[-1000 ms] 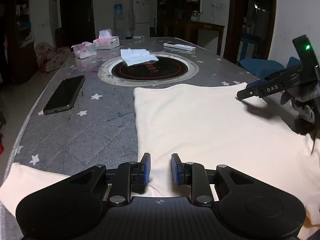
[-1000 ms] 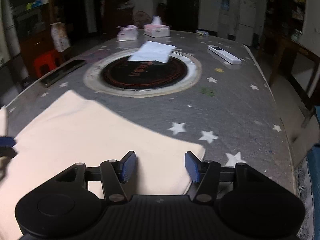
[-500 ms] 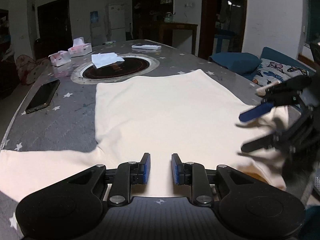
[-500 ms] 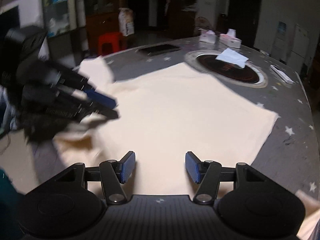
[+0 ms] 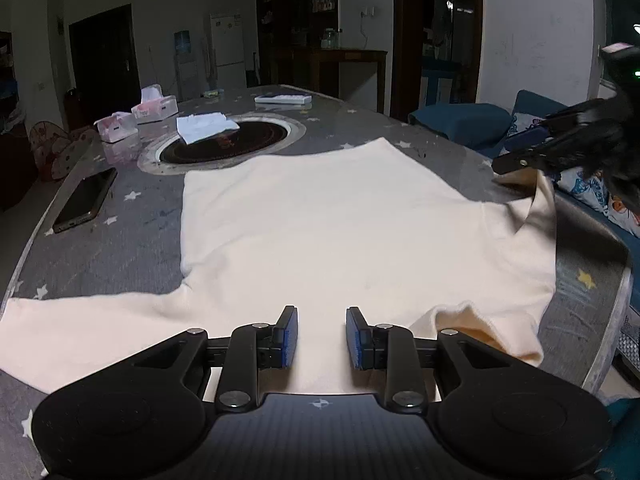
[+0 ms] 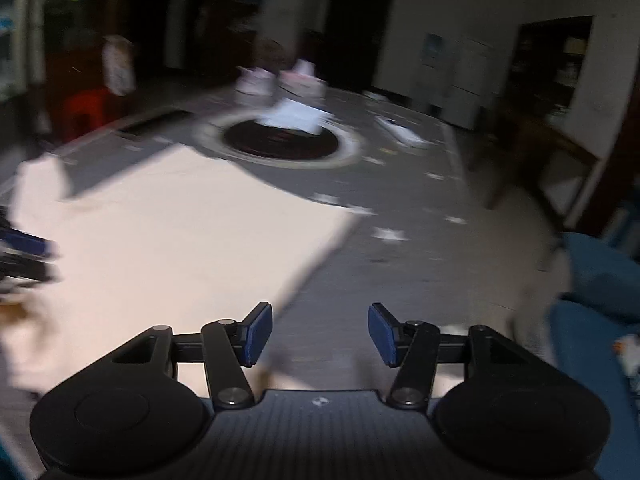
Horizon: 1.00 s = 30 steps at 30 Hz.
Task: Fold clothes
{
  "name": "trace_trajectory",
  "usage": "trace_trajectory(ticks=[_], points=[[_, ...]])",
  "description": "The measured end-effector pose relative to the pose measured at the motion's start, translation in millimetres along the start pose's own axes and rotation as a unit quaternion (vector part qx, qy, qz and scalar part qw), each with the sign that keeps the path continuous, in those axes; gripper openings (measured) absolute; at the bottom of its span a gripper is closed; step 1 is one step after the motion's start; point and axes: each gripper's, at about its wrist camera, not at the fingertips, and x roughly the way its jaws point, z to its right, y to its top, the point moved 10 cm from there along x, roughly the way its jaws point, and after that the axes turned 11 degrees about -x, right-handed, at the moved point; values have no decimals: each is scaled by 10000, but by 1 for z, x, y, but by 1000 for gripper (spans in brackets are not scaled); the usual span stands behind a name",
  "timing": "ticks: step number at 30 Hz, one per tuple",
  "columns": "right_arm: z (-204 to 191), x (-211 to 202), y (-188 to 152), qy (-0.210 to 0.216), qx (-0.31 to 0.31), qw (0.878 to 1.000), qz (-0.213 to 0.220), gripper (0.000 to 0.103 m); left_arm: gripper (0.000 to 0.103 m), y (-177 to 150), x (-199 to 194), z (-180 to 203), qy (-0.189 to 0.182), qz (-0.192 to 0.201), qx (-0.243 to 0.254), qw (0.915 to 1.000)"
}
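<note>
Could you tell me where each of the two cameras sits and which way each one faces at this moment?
Left wrist: on the left gripper, low over the cream shirt, facing across the table; the right gripper shows at the right, over a raised sleeve.
Right wrist: on the right gripper, blurred, facing across the table; the left gripper at the left edge.
Shared: shirt, round hob, tissue boxes.

Bare bench [image 5: 120, 248] lies left of the shirt [image 5: 320, 232], blocked only by a phone [image 5: 86, 200] near the edge. Beyond the shirt stand the round hob [image 5: 228, 144], paper [image 5: 206, 126] and tissue boxes [image 5: 136, 118]. Right of the shirt, the starred bench is open.
</note>
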Motion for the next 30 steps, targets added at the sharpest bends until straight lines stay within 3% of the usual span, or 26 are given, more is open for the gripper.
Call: trace_trajectory(ticks=[3,5,7,10,13,16,19,23,27,30], points=[[30,3,-4,-336,191,9991,-152,44,34,5,-1,2,0,55,45,10000],[33,3,-7,-357,194,9990,-180,35,35,8,1,2,-10,80,64,9999],[37,3,-10,-378,198,9989,-207,17,36,9,4,2,-3,60,64,10000],[42,3,-15,-410,203,9986,-248,6,36,10,9,1,11,21,61,10000],[49,-2,-16,-487,266,9983,-168,4,36,10,13,1,-10,-13,56,10000],[67,-34,-5,-805,673,9934,456,4,36,10,14,2,-54,-24,63,10000],[88,-63,-20,-1133,1312,9812,845,8,36,7,15,3,-107,-46,73,9999],[103,-68,-72,-1474,1867,9704,419,16,36,3,16,3,-166,-99,93,9998],[90,-51,-72,-1209,1841,9750,307,17,36,4,16,1,-138,-109,101,9998],[79,-38,-71,-1009,1820,9778,224,23,37,6,18,-4,-55,-98,34,9999]])
